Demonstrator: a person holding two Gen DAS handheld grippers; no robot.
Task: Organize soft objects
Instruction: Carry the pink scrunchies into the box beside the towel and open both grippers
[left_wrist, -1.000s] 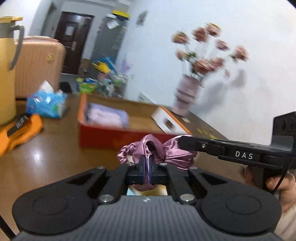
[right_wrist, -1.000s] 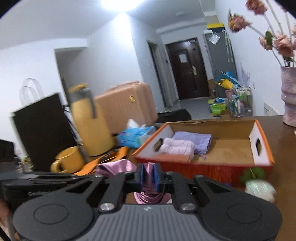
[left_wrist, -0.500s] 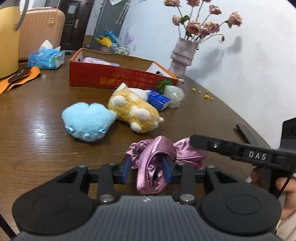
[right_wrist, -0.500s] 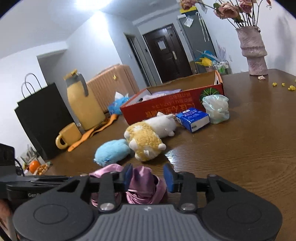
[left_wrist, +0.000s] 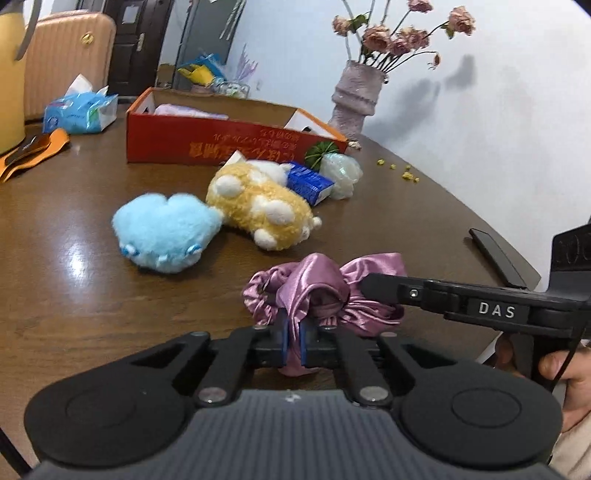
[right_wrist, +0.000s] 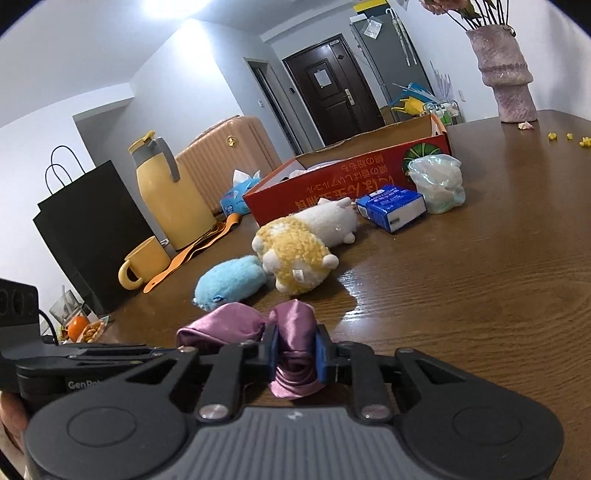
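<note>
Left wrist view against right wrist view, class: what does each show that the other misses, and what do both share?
Only the left wrist view: the flower heads above the vase.

Only the right wrist view: black paper bag, yellow mug, full yellow jug.

Both: purple satin cloth pinched by both grippers, blue plush, yellow plush, red box, blue carton, wooden table.

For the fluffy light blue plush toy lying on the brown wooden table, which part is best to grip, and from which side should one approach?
Probably grip the fluffy light blue plush toy across its rounded middle, coming from above on the near side. It lies flat and low on the brown wooden table, and its far end touches the yellow and white plush toy, so that side gives the hand-held gripper little room.
</note>
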